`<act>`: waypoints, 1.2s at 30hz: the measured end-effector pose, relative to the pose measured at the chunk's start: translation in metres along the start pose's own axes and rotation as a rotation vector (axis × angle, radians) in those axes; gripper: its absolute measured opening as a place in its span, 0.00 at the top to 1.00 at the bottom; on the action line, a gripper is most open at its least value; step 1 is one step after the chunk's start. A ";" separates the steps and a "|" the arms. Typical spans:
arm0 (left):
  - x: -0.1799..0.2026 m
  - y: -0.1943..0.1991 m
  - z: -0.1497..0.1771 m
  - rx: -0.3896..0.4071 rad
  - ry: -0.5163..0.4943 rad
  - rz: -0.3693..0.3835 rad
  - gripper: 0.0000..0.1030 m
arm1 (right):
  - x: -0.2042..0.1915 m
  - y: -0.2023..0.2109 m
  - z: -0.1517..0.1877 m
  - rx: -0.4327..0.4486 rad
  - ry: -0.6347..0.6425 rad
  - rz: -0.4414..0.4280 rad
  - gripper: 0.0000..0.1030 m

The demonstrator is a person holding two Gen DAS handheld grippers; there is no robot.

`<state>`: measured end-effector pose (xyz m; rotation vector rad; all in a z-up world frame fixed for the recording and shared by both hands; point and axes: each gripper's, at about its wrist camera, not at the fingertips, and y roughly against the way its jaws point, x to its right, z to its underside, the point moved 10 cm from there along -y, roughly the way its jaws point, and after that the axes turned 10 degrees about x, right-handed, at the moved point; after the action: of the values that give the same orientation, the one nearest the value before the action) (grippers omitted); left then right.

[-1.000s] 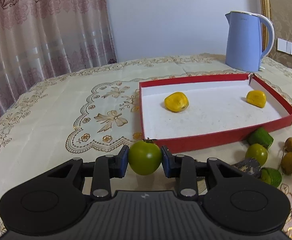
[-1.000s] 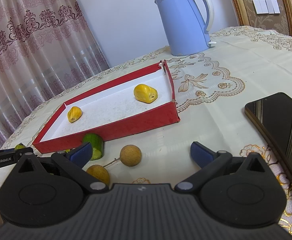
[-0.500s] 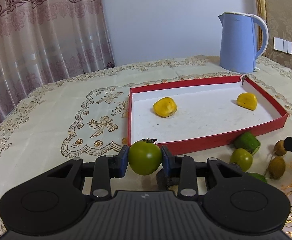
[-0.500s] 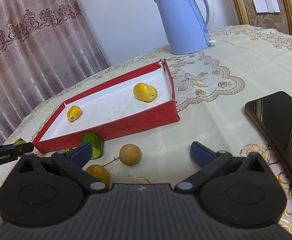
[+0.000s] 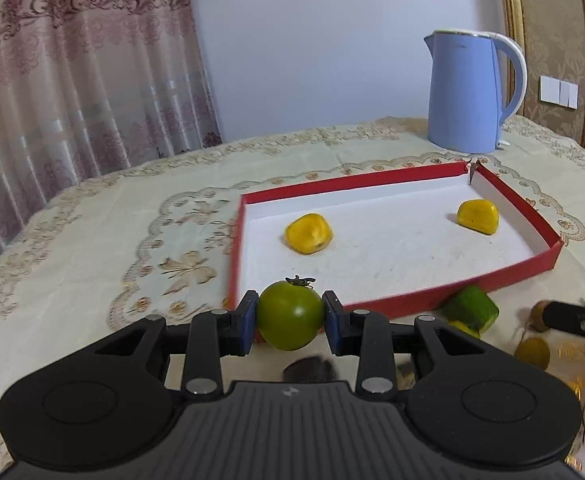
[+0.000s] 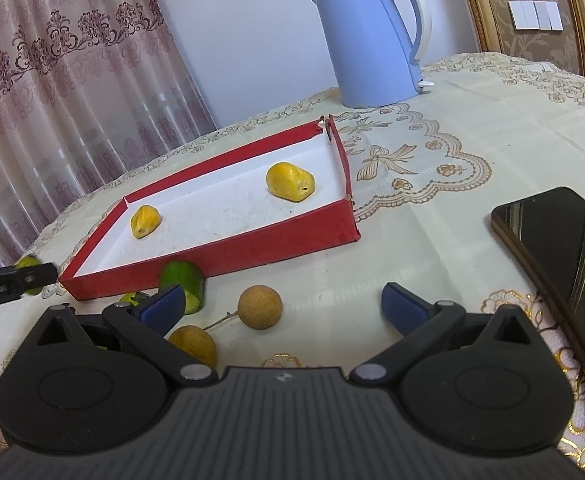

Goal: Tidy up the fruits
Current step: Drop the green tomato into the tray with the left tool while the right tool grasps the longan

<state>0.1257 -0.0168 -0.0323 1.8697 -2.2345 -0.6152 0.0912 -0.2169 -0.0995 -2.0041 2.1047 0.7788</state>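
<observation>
Raised since a second ago: left gripper (image 5: 290, 316), clamped on green tomato (image 5: 289, 314) near red tray's (image 5: 392, 305) front-left corner. Right gripper (image 6: 282, 304) apart, before tray. In tray: two yellow fruits (image 5: 308, 234).

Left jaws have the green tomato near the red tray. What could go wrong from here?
1. The green tomato is round and smooth, pinched only at its sides by the left gripper; it could slip or bruise.
2. It sits near the red tray front wall; carried too low, it may clip the wall and shove the tray.
3. Released, it could roll into the yellow fruit.
</observation>
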 end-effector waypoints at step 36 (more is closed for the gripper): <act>0.055 -0.083 -0.016 -0.083 -0.026 0.028 0.67 | 0.004 0.007 -0.006 0.047 -0.034 0.002 0.00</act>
<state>0.1948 -0.0844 -0.0596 1.7982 -2.2113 -0.7191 0.0856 -0.2237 -0.0943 -1.9510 2.0874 0.7508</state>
